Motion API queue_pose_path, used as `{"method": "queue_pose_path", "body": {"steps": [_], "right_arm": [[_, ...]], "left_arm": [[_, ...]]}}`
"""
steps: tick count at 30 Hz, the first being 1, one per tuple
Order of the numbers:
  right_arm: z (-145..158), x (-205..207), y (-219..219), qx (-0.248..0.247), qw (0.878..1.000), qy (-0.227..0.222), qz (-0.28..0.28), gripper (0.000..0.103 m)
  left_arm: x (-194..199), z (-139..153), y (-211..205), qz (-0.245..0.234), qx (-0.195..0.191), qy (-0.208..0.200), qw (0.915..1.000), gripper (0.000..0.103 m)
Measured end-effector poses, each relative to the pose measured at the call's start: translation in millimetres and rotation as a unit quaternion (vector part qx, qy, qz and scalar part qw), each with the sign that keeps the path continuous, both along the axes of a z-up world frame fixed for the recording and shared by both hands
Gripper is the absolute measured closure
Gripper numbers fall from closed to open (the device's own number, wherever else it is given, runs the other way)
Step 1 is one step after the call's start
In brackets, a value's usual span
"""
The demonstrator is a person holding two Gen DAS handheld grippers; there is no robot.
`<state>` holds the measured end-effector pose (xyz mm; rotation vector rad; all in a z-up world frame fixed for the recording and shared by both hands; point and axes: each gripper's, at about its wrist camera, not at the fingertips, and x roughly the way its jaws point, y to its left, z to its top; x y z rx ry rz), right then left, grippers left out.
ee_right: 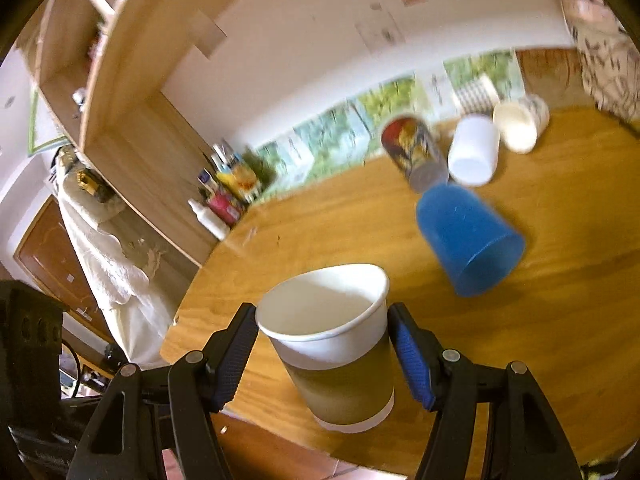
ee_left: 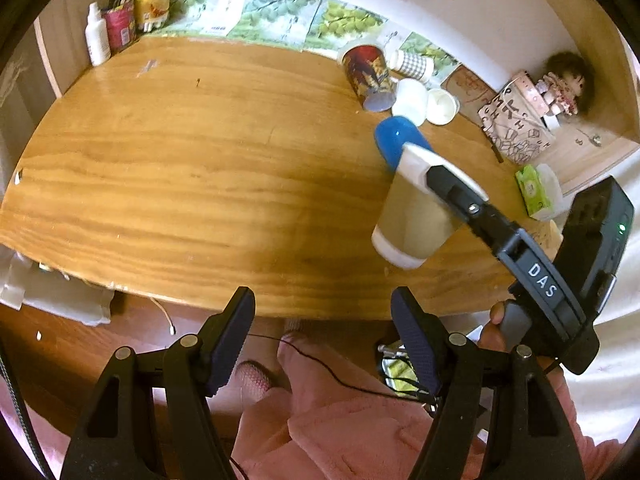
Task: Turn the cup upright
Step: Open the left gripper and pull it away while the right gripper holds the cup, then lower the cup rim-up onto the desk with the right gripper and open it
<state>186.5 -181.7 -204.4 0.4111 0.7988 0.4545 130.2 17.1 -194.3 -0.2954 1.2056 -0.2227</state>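
Note:
A paper cup (ee_right: pixel 340 348), white with an olive-tan band, sits between the pads of my right gripper (ee_right: pixel 324 348), which is shut on it. The cup's mouth faces up and it is held tilted above the wooden table (ee_right: pixel 560 320). In the left wrist view the same cup (ee_left: pixel 412 220) hangs from the right gripper over the table's right part. My left gripper (ee_left: pixel 322 336) is open and empty, below the table's near edge.
A blue cup (ee_right: pixel 468 240) lies on its side behind the held cup. A printed cup (ee_right: pixel 412 152), a white cup (ee_right: pixel 474 150) and a cream cup (ee_right: pixel 520 126) lie beyond it. Bottles and cartons (ee_left: pixel 124 16) stand at the back left. A patterned bag (ee_left: pixel 516 124) and tissue pack (ee_left: pixel 536 192) are right.

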Motion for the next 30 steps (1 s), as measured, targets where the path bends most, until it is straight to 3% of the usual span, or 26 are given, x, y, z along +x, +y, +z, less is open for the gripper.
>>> {"method": "queue_pose_path", "body": {"steps": [7,10,22,30], "right_arm": [[-2,-22,-4,-0.026,0.994,-0.105,-0.004,0.035],[-8,-28,-3,-0.041,0.991,-0.126,-0.003,0.035],[-35,-41,4,-0.114,0.978,-0.172,-0.013,0.035],[-50,-37,9,-0.129,0.977,-0.17,-0.011,0.034]], "left_arm": [[-10,0,2,0.013,-0.003,0.003,0.9999,0.029],[-15,0,2,0.014,-0.015,0.0,0.9998,0.029],[-29,-3,8,0.034,0.001,0.013,0.9993,0.029],[-34,-4,6,0.025,0.007,0.017,0.9995,0.029]]}}
